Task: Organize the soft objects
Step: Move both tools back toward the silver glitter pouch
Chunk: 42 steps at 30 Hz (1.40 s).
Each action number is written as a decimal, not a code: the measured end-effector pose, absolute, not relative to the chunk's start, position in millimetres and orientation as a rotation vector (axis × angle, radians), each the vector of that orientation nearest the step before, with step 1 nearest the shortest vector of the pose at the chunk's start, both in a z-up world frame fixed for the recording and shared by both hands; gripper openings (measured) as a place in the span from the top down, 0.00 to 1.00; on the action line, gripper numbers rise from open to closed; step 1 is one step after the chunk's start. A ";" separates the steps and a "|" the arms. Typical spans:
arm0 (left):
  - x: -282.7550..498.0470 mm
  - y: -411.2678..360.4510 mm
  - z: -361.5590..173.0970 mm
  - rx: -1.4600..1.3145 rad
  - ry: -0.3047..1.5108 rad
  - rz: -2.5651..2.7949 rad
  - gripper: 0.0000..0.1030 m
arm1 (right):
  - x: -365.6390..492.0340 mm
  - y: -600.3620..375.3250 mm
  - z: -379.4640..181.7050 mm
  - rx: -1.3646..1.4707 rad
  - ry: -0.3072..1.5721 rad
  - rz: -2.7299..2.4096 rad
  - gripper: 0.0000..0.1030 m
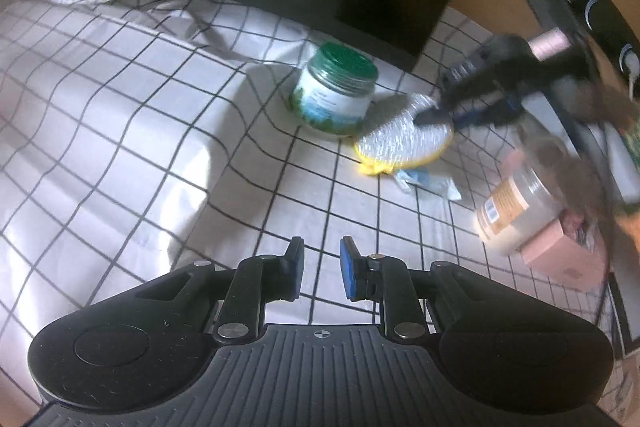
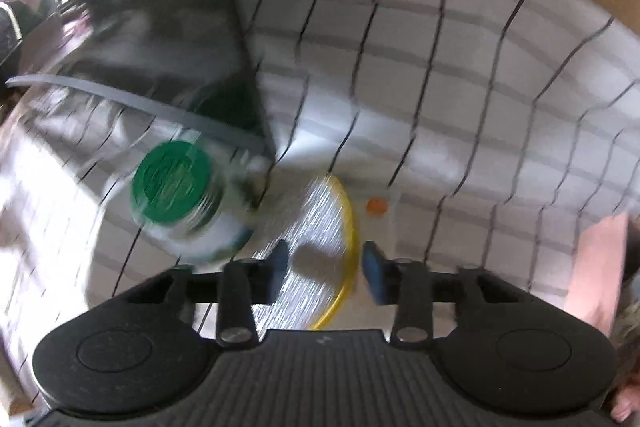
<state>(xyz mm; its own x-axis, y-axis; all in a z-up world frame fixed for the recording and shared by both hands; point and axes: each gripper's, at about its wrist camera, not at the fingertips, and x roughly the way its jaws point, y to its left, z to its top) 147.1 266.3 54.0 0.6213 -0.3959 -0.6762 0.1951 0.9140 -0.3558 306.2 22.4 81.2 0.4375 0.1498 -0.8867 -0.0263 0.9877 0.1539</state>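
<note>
Reaching is logged as the step: the right gripper, jaws parted astride the yellow-rimmed silver scrub pad beside the green-lidded jar, awaits closure; left gripper nearly clenched, empty.

Jar stood upright on checked cloth, round pad lay just right of it, crumpled wrapper lay nearer than pad, tipped jar rested farther right against box, right gripper sat over pad's far edge.
</note>
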 end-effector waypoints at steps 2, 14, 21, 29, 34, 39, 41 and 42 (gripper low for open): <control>150.0 266.5 53.1 -0.254 0.838 -0.332 0.79 | 285.8 28.0 82.6 0.095 1.112 0.147 0.70; 163.7 235.9 54.9 -0.202 0.863 -0.327 0.79 | 198.6 43.9 68.4 0.181 1.181 0.368 0.74; 165.6 221.3 51.3 -0.192 0.888 -0.276 0.79 | 158.3 14.3 72.9 0.119 1.095 0.359 0.46; 171.9 171.7 67.1 -0.111 0.859 -0.366 0.79 | 99.8 -21.3 63.5 -0.042 1.006 0.224 0.44; 175.8 124.0 68.1 -0.018 0.836 -0.451 0.79 | 87.9 -48.4 57.0 0.017 1.003 0.141 0.42; 172.7 84.7 57.5 0.089 0.856 -0.536 0.79 | 81.4 -63.5 47.5 0.052 1.023 0.092 0.41; 165.8 71.4 51.1 0.166 0.858 -0.565 0.79 | 79.4 -68.1 45.7 0.057 1.021 0.075 0.41; 162.1 65.5 47.2 0.222 0.855 -0.566 0.78 | 79.4 -70.4 44.8 0.062 1.021 0.063 0.41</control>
